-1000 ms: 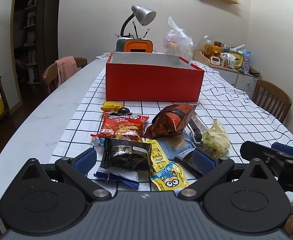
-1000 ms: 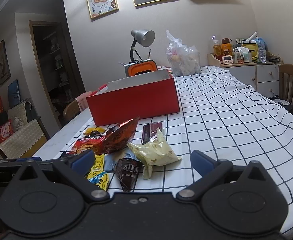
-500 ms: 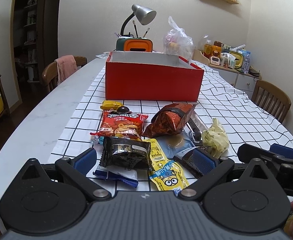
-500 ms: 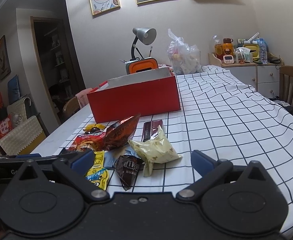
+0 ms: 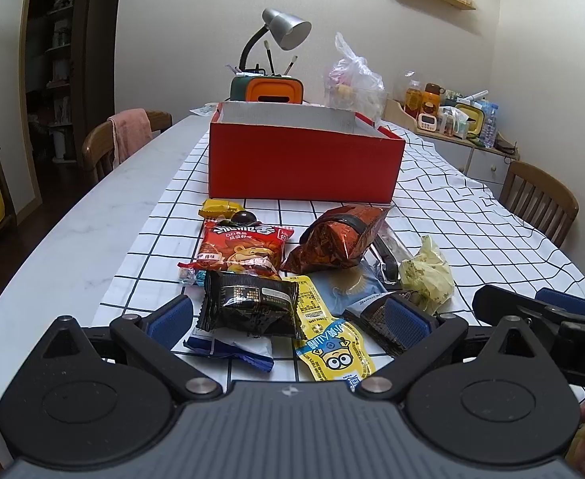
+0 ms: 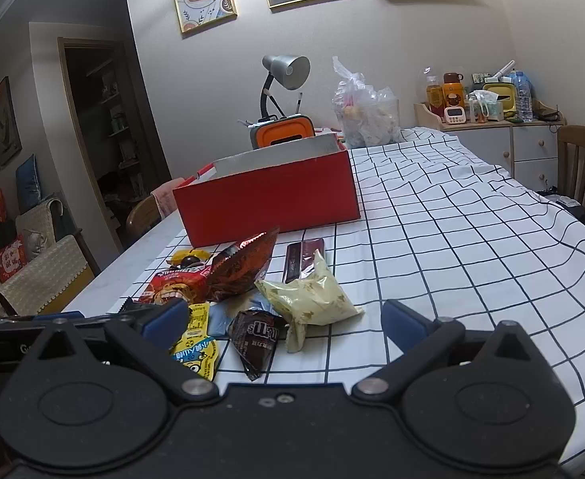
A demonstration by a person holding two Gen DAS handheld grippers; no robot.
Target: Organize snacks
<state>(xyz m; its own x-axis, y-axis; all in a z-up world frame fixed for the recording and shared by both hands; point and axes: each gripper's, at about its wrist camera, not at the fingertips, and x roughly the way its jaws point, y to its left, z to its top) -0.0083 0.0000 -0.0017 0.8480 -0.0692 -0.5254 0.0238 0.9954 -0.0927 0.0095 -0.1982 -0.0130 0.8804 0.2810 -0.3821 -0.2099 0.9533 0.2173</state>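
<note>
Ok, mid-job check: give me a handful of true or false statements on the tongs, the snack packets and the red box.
1. Both the left tongs and the right tongs are open and hold nothing. True.
2. The open red cardboard box stands beyond the pile of snacks. True.
3. The glossy black snack packet lies inside the box. False: it lies on the checked white tablecloth, between the left tongs' fingers.
4. The pale yellow crinkled bag stands at the left end of the pile. False: it lies at the right end.

Both tongs are spread wide and hold nothing, the left tongs [image 5: 288,317] just beside the right tongs [image 6: 286,319].
</note>
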